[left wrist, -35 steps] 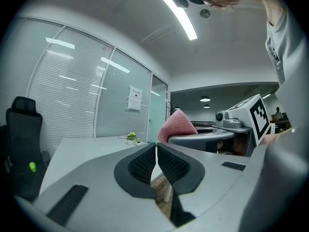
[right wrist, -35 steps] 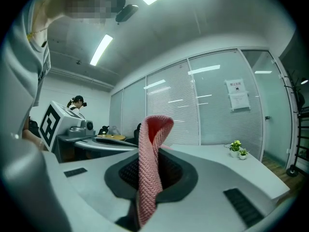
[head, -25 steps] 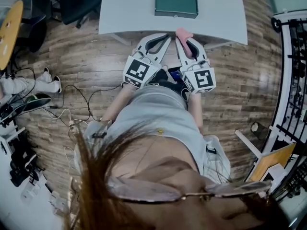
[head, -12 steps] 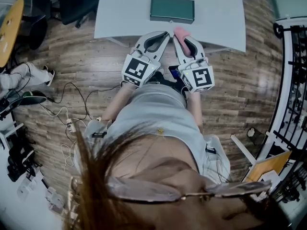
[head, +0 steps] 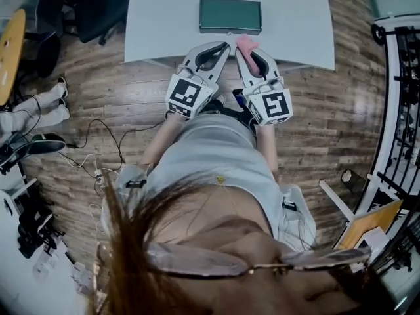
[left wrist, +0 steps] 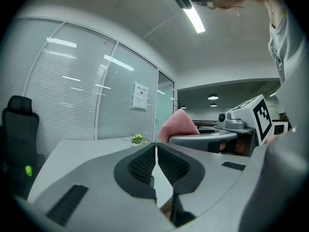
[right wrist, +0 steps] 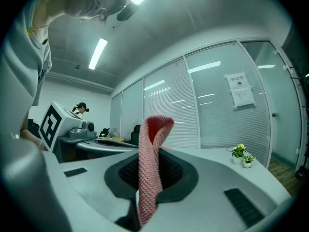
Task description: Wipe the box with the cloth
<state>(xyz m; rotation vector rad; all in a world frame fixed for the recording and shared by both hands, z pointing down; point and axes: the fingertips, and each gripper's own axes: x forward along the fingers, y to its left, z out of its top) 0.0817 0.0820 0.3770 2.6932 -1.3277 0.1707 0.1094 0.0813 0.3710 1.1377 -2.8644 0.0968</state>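
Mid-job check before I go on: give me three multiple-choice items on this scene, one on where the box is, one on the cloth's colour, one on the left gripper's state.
1. Where does the box lie?
A. on the floor
B. on the white table
C. on a chair

2. What colour is the cloth?
A. blue
B. yellow
C. pink

3. How is the left gripper?
A. shut, with nothing in it
B. shut on the cloth
C. wide open

Answers:
1 B: the head view shows it flat on the tabletop, beyond the gripper tips.
2 C: it shows pink where the right gripper clamps it.
3 A: in the left gripper view its jaws meet with nothing between them.
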